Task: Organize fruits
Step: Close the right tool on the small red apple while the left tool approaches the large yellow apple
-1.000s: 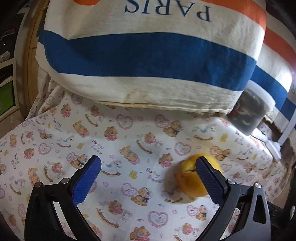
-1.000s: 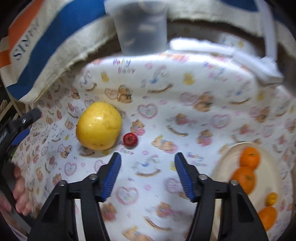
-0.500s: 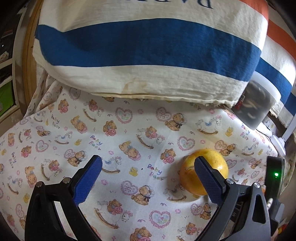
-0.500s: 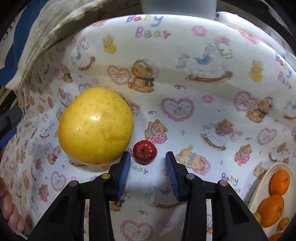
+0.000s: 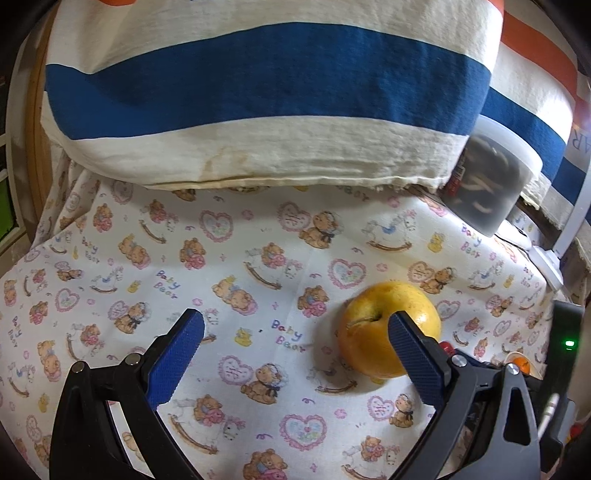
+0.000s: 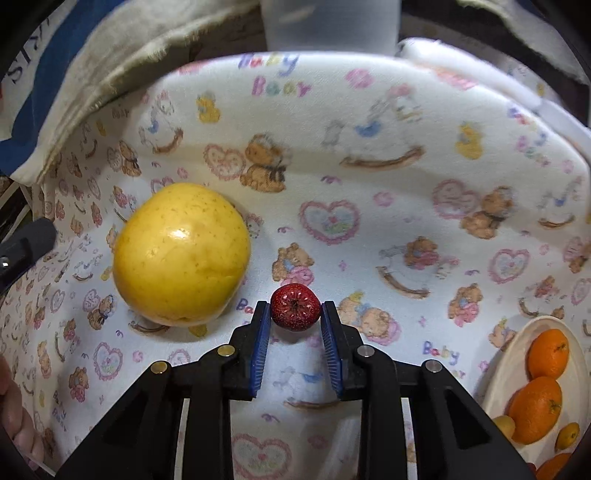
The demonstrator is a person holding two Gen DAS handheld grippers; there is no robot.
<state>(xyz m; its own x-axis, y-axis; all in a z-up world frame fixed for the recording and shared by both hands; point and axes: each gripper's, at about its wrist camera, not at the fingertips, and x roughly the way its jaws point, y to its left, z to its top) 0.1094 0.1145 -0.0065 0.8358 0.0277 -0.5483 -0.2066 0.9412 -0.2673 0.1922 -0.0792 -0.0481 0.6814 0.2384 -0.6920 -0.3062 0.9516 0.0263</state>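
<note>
A small red fruit (image 6: pixel 295 306) sits on the patterned cloth, and my right gripper (image 6: pixel 295 312) is shut on it, blue pads touching both sides. A big yellow fruit (image 6: pixel 181 253) lies just left of it; it also shows in the left wrist view (image 5: pixel 388 328), partly behind my right-hand finger. My left gripper (image 5: pixel 295 328) is open and empty above the cloth, left of the yellow fruit. A cream plate (image 6: pixel 517 373) at lower right holds several oranges (image 6: pixel 546 354) and small yellow fruits.
A striped cushion (image 5: pixel 258 92) lies along the back of the cloth. A clear lidded tub (image 5: pixel 487 184) with dark contents leans at back right, also seen in the right wrist view (image 6: pixel 328 22). White cable and plug (image 5: pixel 546 258) lie at the right edge.
My right gripper moved forward onto the red fruit and closed from a wide gap to a grip on it. My left gripper drifted slightly nearer the yellow fruit, still open.
</note>
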